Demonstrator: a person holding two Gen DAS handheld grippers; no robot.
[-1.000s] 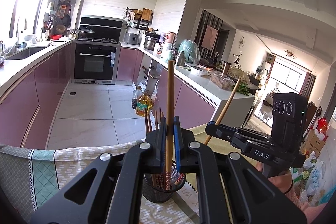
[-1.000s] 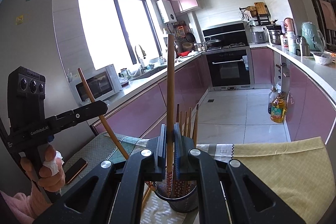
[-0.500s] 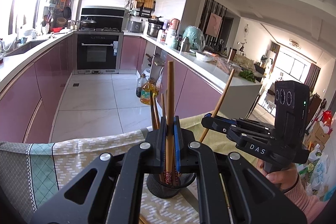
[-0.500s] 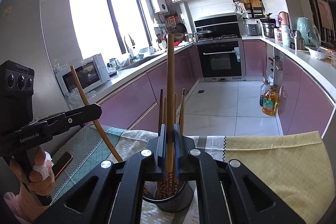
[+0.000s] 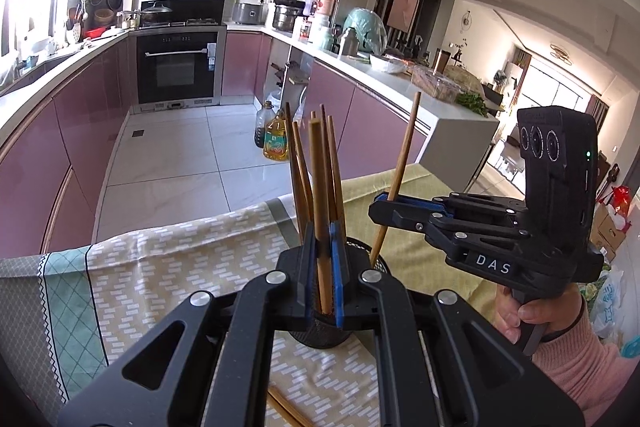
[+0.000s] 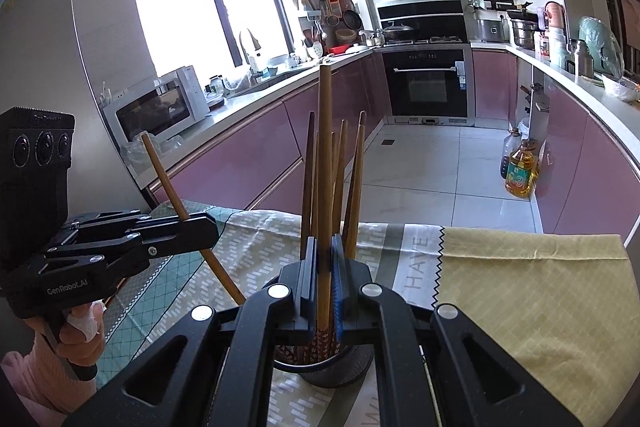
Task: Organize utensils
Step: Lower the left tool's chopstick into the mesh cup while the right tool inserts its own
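A black mesh holder stands on the patterned tablecloth with several wooden chopsticks upright in it. My left gripper is shut on one chopstick, whose lower end dips into the holder. My right gripper is shut on another chopstick, also reaching down into the holder. In the left wrist view the right gripper comes in from the right with its slanted chopstick. In the right wrist view the left gripper shows at the left with its chopstick. The stick tips are hidden inside the holder.
Loose chopsticks lie on the cloth just in front of the holder. A yellow cloth covers the table's right part. Beyond the far table edge is the tiled kitchen floor with oil bottles. A person's hands grip both handles.
Both grippers have sunk toward the holder and tipped further down. The two held chopsticks have gone deeper into it. Both jaws have stayed shut.
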